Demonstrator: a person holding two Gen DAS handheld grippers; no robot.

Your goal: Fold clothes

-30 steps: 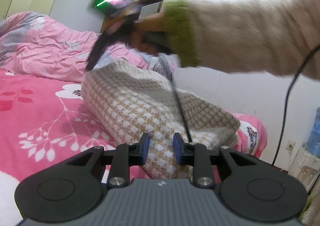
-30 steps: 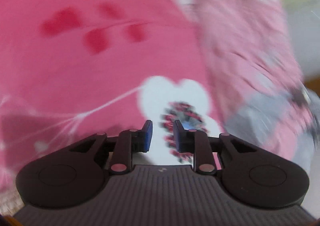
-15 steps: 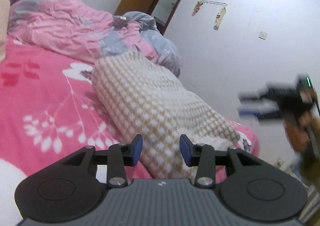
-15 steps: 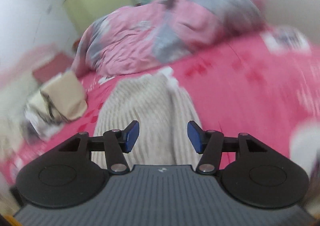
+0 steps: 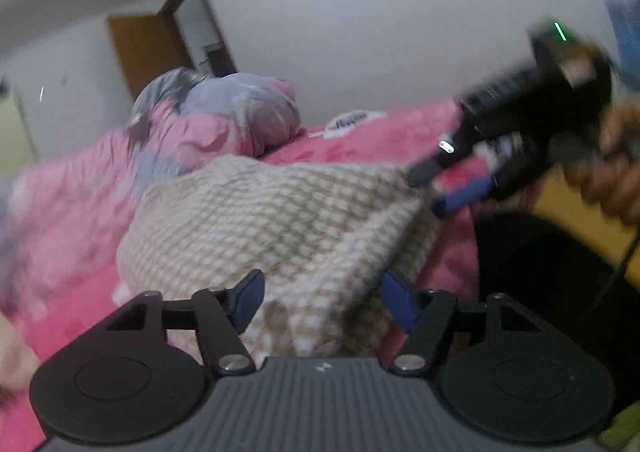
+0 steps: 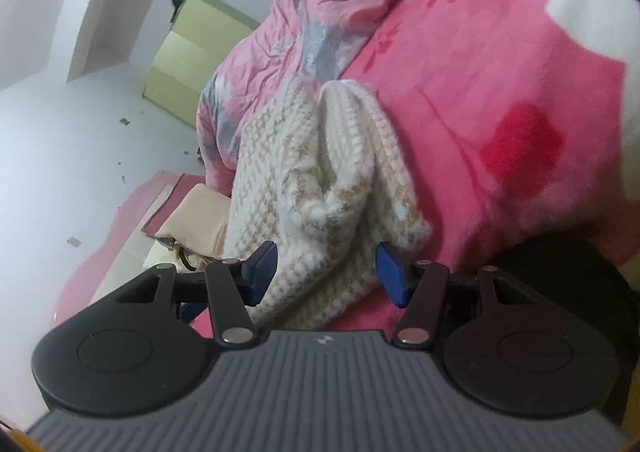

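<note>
Left gripper (image 5: pixel 322 302): jaws apart, and they have just been opening. The near end of the knit sweater (image 5: pixel 272 220) lies between the pads, but the pads do not press on it.

Right gripper (image 6: pixel 326 270): jaws apart, with no clamp. They opened within the last second and now stand at a steady width. A bunched end of the sweater sits between the pads and hangs slightly over the bed edge. In the left wrist view the right gripper is blurred at the sweater's far right corner, with a hand (image 5: pixel 612 172) behind it.

The sweater lies as a loosely folded bundle on the pink floral bed sheet (image 6: pixel 500 72). Its long axis runs away from both grippers toward the head of the bed. In each wrist view a near end lies between that gripper's pads, so neither hand appears clearly nearer. Judgement: the next move depends on each gripper closing on its own end, so the pads should advance along the long axis before closing.

Beyond the sweater lies a crumpled pink and grey duvet (image 5: pixel 208 124), just beside the bundle's far end. It may limit space for spreading the sweater out. To the side are folded beige items (image 6: pixel 196 220) and a yellow-green cabinet (image 6: pixel 192 52). Farthest back are a brown door (image 5: pixel 148 48) and a white wall.
</note>
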